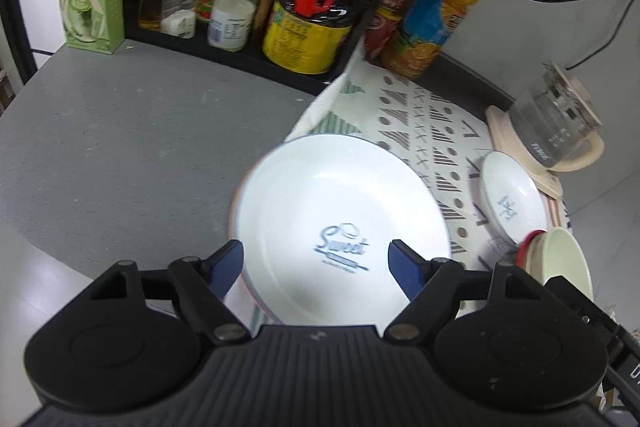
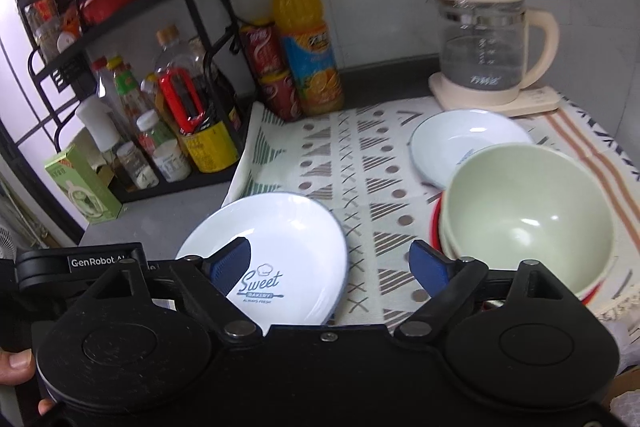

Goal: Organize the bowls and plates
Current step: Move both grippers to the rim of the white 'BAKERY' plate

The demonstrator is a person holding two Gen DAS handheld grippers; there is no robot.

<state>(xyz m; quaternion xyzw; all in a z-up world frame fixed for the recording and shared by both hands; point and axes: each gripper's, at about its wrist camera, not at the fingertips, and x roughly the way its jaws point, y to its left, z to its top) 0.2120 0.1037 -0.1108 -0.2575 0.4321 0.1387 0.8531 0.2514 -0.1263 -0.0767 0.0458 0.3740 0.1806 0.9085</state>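
The patterned cloth [image 2: 360, 163] covers the counter's [image 1: 120, 131] right part. On its left edge sits the big white plate [image 2: 276, 239]. My left gripper [image 1: 316, 255] hovers tilted down over it, fingers [image 1: 228, 259] spread wide, gripping nothing. My right gripper [image 2: 330, 263] hangs right of that plate, fingers [image 2: 430, 267] apart, beside the green bowl [image 2: 528, 211] and behind it the small plate [image 2: 460, 139].

Both the left gripper [image 1: 316, 259] and right gripper [image 2: 330, 267] are matte black with blue finger pads [image 2: 230, 263], silver pivot screws [image 2: 240, 328] and round side housings.
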